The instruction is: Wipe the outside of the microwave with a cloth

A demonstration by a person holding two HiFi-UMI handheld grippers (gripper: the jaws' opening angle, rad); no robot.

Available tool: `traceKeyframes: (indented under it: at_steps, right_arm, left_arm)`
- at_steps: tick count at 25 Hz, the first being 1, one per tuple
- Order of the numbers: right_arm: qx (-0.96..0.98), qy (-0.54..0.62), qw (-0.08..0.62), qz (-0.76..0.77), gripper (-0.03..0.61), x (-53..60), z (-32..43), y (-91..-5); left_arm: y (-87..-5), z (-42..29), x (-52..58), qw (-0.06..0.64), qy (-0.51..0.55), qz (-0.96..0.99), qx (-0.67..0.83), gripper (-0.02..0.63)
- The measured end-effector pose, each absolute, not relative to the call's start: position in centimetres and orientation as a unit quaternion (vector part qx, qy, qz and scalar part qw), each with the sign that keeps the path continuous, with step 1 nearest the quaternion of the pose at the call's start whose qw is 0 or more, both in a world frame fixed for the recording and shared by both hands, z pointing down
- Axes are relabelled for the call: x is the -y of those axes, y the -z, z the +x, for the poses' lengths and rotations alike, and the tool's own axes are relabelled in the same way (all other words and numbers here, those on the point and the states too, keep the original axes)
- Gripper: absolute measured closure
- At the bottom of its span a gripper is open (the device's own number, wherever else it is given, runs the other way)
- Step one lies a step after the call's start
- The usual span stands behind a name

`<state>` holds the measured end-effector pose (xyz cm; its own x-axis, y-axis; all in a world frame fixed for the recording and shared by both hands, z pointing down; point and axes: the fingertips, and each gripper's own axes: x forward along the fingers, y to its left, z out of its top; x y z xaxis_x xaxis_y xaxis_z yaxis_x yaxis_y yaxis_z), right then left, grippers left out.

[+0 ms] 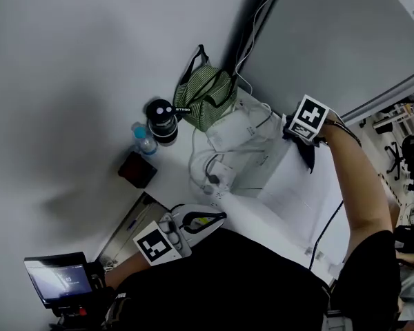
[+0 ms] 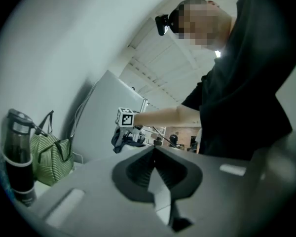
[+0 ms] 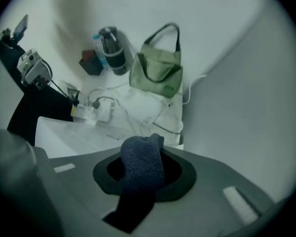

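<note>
Tabletop (image 1: 167, 174), grey wall (image 1: 69, 47), cloth (image 3: 143, 166) in jaws

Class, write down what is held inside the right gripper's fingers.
A bunched dark blue cloth, clamped in the right gripper. The cloth fills that gap, so anything beneath it is hidden.

I wear a black short-sleeved shirt (image 1: 262, 281) and a black camera (image 2: 162, 23) on my head. My left claw (image 1: 217, 218) and right claw (image 1: 290, 128) are pale grey with dark pads. The left cube (image 1: 154, 245) and right cube (image 1: 309, 118) are white, printed with black squares. A thin black cable (image 1: 324, 233) trails beside my right arm.
</note>
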<state>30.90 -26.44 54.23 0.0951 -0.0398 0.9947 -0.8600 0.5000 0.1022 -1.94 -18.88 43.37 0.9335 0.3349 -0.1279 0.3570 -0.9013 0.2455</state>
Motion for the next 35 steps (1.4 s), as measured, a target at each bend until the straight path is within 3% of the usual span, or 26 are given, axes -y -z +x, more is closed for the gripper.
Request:
traceKeyframes:
  at_steps: [6,16,20,25,28,35]
  right_arm:
    - [0.438,-0.398,0.779,0.208,0.491,27.2,32.6,-62.7]
    - [0.419,-0.459,0.77,0.146,0.495,25.6,30.5,-74.1]
    - [0.463,-0.446,0.758,0.11,0.492,26.6,29.4,-71.0]
    - [0.594,-0.425,0.672,0.122,0.492,28.4,24.4,-57.3]
    - [0.586,-0.407,0.693,0.098,0.492,25.7,23.7,-52.2]
    - [0.503,-0.434,0.744,0.069,0.492,24.1,24.3,-61.1]
  left_arm:
    - [-44.4,-3.5,23.5,0.149,0.034,0.981,-0.121,0.611]
    - [-46.7,-4.9,24.9,0.165,0.001,0.982,-0.09,0.611]
    - [-46.3,-4.4,24.7,0.174,0.004,0.98,-0.096,0.611]
    - [-44.6,-3.1,23.6,0.152,0.028,0.979,-0.131,0.611]
    - [-43.8,-2.4,23.1,0.157,0.045,0.975,-0.149,0.611]
    - [-44.2,-3.0,23.1,0.17,0.048,0.973,-0.152,0.611]
